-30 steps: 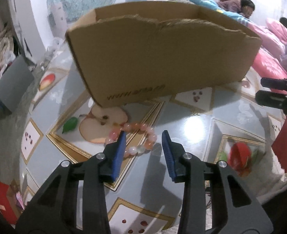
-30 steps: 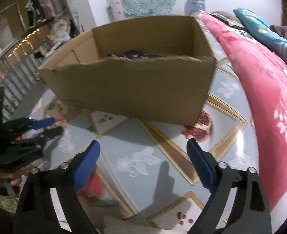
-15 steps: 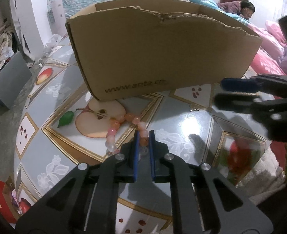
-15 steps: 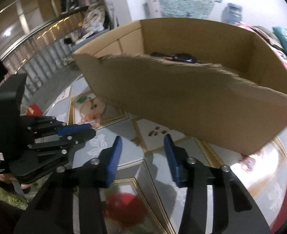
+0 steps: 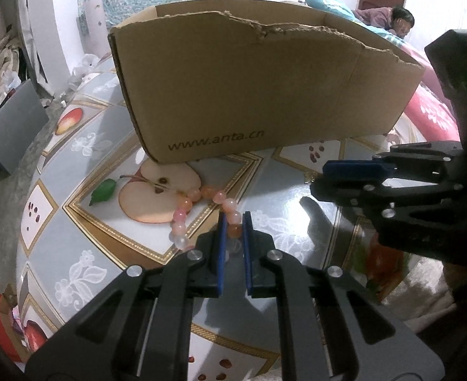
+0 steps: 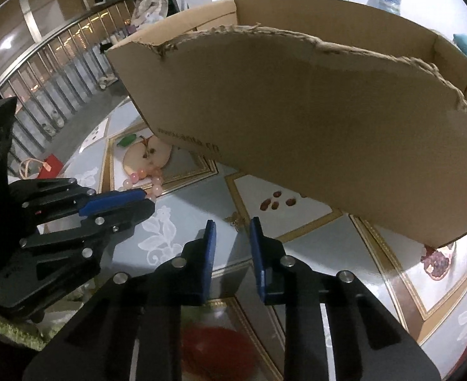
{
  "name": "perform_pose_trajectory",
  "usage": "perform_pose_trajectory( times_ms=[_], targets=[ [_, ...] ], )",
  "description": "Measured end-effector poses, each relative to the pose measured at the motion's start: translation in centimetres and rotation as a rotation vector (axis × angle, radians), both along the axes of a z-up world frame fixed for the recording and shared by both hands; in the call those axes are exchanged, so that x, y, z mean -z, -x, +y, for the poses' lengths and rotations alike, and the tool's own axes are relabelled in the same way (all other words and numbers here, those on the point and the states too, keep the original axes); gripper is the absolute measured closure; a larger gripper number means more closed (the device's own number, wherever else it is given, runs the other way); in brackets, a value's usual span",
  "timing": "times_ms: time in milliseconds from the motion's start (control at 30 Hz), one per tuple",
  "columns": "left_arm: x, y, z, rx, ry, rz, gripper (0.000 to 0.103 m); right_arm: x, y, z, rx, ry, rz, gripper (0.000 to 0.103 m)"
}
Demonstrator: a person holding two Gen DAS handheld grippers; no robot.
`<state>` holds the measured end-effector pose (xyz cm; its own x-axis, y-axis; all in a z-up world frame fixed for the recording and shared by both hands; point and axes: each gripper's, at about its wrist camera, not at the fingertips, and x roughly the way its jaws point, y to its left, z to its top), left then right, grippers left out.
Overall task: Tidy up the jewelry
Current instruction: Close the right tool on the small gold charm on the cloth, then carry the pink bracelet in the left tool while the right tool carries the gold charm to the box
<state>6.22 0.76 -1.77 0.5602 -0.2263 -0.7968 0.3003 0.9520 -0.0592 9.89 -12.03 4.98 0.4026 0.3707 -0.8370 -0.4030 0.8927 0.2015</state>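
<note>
The bead bracelet [image 5: 201, 209] lies on the table [image 5: 84, 254], a loop of pink, orange and pale beads spread over the painted apple slice [image 5: 157, 193] and its gold border, just in front of the cardboard box [image 5: 265, 95]. Your left gripper [image 5: 233, 225] is clamped on the near side of that loop: the two blue pads [image 5: 222, 241] stand close together with an orange bead pinched between them, and the rest of the bracelet rests on the tabletop beyond the tips. From the right wrist view you see the same grip from the side, the left gripper [image 6: 144, 198] reaching in from the left edge with beads [image 6: 144, 179] showing just past its tip.

Your right gripper [image 6: 232, 231] hangs over a grey tile with a gold band, near the box's front wall. Its jaws are closing, with a narrow gap between the blue pads and nothing held in them. A small gold-coloured trinket [image 6: 235, 219] lies on the table just beyond the fingertips, too small to make out; I cannot tell whether the pads touch it. In the left wrist view the right gripper [image 5: 320, 177] comes in from the right side, its tip low over the table and well apart from the bracelet.

The box stands open-topped with a torn upper edge and printed lettering low on its front. Its inside is hidden from both cameras. A person [image 5: 389, 20] lies on a bed [image 5: 430, 108] with pink bedding behind it.
</note>
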Motion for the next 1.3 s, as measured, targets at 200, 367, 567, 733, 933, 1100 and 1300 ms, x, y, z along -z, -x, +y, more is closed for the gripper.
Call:
perform_pose_trajectory(
  times_ms=[200,367,567,733,933,1100,1300],
  targets=[
    [0.0,-0.1,0.0,-0.010,0.011,0.002,0.094,0.1,-0.1,0.9,0.004,0.028,-0.025,0.082],
    [0.0,-0.2,0.0,-0.011,0.019,0.005,0.094,0.3,-0.2,1.4,0.014,0.044,-0.046,0.082],
    [0.0,-0.2,0.1,-0.010,0.017,0.005,0.094,0.4,-0.1,1.8,0.025,0.062,-0.075,0.087],
    [0.0,-0.2,0.1,-0.011,0.017,0.005,0.094,0.5,-0.2,1.6,0.027,0.054,-0.072,0.090],
    [0.0,-0.2,0.1,-0.010,0.016,0.005,0.094,0.5,-0.4,1.2,0.031,0.034,-0.060,0.090],
    [0.1,-0.2,0.1,-0.010,0.011,0.003,0.094,0.5,-0.4,0.7,0.039,0.017,-0.045,0.090],
    [0.1,-0.3,0.1,-0.012,-0.010,-0.010,0.094,-0.1,-0.1,0.0,0.050,0.004,-0.052,0.090]
  ],
)
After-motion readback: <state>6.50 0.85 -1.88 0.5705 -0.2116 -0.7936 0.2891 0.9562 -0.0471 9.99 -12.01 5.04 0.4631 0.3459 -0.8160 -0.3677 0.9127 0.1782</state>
